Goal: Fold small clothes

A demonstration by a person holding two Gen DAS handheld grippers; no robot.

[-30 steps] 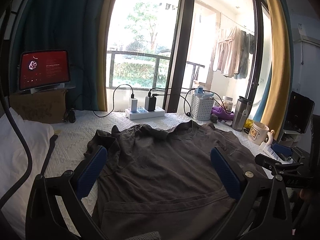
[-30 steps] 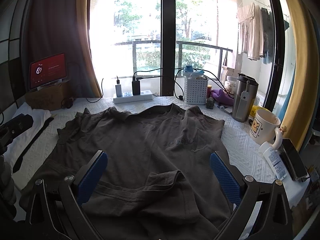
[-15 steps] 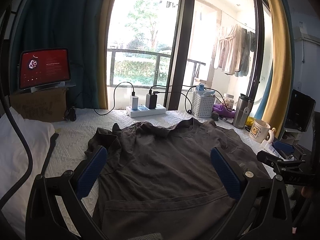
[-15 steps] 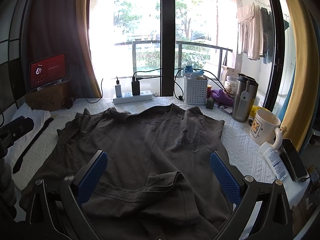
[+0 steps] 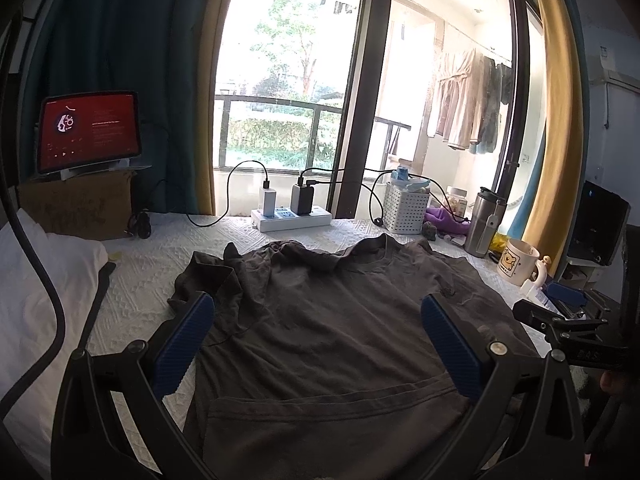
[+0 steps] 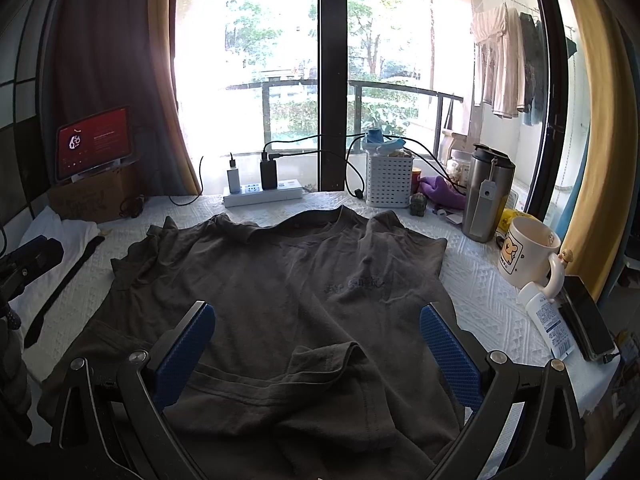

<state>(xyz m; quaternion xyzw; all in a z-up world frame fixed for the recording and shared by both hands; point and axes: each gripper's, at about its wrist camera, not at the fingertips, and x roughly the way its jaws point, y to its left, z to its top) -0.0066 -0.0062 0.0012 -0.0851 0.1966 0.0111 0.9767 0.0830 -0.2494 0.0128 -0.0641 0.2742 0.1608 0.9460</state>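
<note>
Mug (image 6: 527, 254) and tumbler (image 6: 488, 196) flank T-shirt (image 6: 280, 300); both grippers (image 5: 316, 336) (image 6: 318, 340) gape, holding nothing.

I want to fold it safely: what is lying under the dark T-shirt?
The dark T-shirt lies on a white textured cloth, which shows all around it. Whether anything small lies beneath the fabric cannot be seen; the shirt covers it.

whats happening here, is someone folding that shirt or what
A person holds a hand-held gripper in each hand over a dark grey t-shirt spread on a white textured cover. The left hand-held gripper and the right hand-held gripper are both open and grip nothing. The shirt lies mostly flat, collar toward the window, with its left sleeve bunched and a corner of the hem flipped over. No proper fold is made yet.
</note>
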